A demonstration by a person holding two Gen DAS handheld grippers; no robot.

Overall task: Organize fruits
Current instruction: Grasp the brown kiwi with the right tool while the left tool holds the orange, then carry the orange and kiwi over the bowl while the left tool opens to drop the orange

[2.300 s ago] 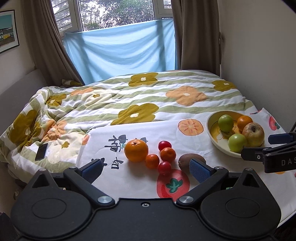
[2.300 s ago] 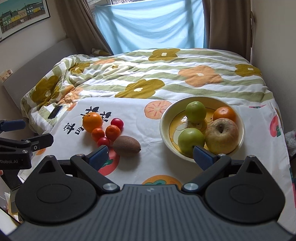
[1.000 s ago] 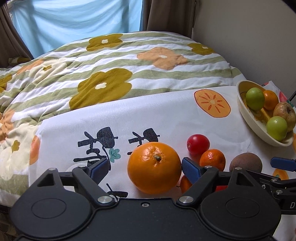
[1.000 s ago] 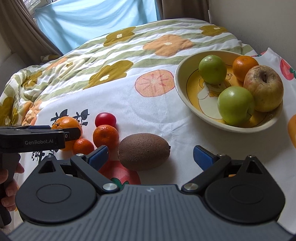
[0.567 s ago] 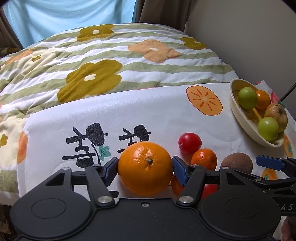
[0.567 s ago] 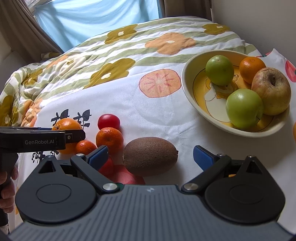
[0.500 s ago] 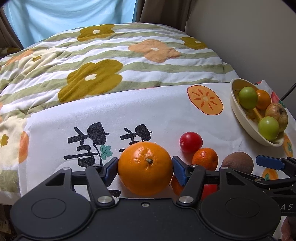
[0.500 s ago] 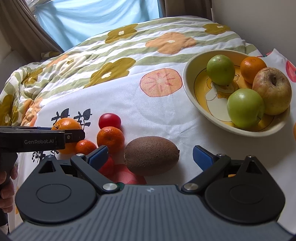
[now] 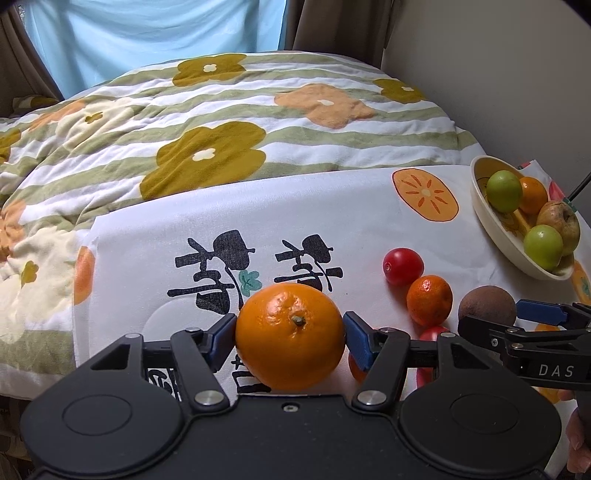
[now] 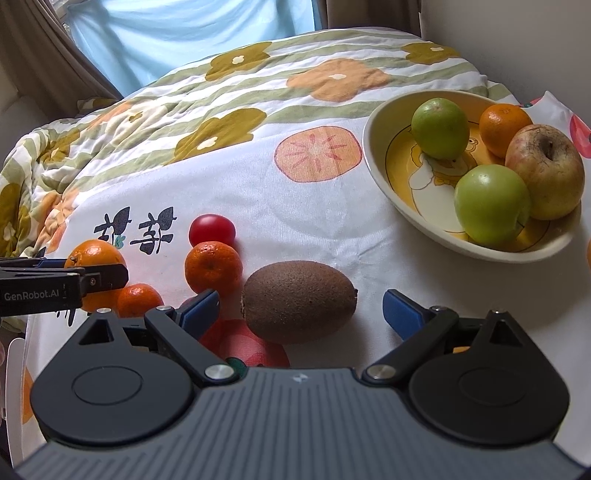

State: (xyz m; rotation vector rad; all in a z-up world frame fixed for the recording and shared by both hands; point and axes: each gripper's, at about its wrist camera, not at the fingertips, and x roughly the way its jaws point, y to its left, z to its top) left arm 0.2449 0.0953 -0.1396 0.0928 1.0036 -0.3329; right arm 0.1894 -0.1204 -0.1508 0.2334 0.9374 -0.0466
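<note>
One big orange (image 9: 290, 336), left of the bowl (image 9: 480, 206), is clamped at its widest girth by the left claw (image 9: 290, 339): firm, round, could roll. Right claw (image 10: 300, 309) gapes around the kiwi (image 10: 299, 300), not touching.

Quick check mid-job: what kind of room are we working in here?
Most likely a bedroom: the fruit lies on a printed cloth spread over a bed with a flowered quilt, beside curtains at the back.
</note>
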